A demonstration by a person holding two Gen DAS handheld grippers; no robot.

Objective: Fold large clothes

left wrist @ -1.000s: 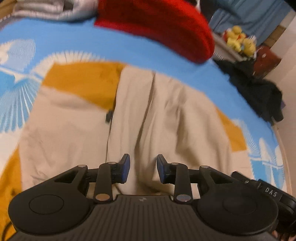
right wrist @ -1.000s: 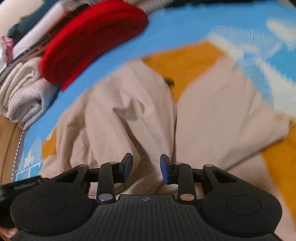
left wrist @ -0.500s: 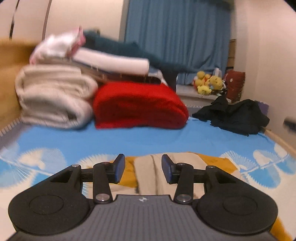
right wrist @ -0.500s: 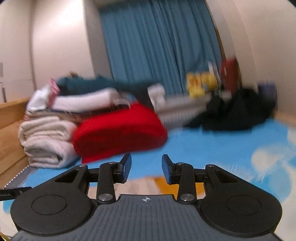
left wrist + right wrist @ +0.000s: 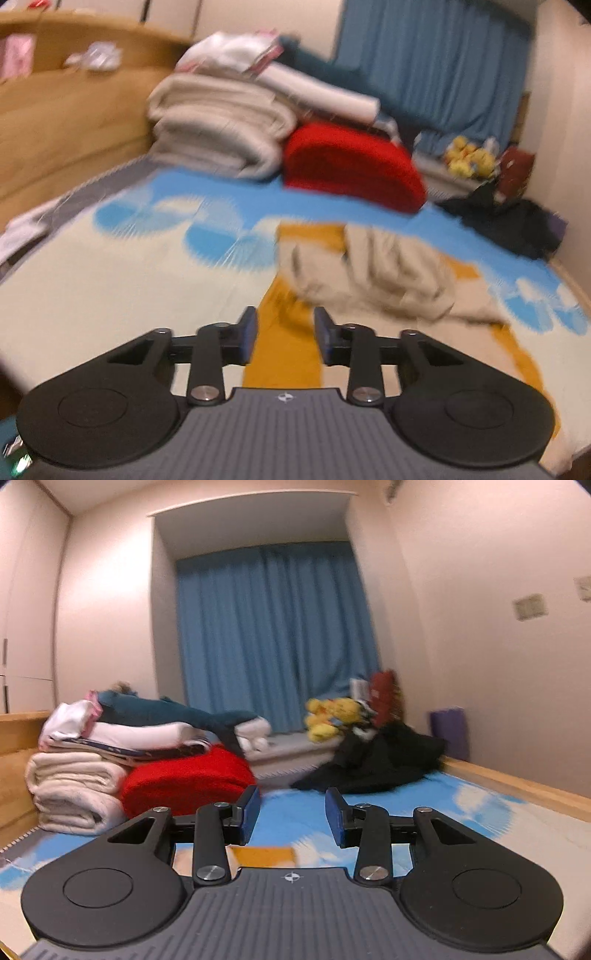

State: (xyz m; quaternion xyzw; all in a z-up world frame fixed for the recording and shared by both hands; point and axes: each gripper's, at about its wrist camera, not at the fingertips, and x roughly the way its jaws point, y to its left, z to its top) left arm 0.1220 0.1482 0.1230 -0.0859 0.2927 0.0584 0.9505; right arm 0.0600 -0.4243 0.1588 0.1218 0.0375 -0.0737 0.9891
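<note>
Left gripper (image 5: pixel 283 334): jaws spread, nothing between them, held above the bedspread.
Right gripper (image 5: pixel 291 814): jaws spread, empty, aimed level toward the curtain (image 5: pixel 273 635).
Beige garment (image 5: pixel 380 271): rumpled heap on the bedspread (image 5: pixel 122 280), at 1 o'clock from the left gripper, apart from it.
Red blanket (image 5: pixel 351 166): at 12 o'clock, beside the folded stack (image 5: pixel 225 122).
Black clothing (image 5: pixel 373 760): at 2 o'clock.

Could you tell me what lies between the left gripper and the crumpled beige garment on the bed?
In the left wrist view, only bare bedspread, its mustard-yellow band, separates the open left gripper from the beige garment.
</note>
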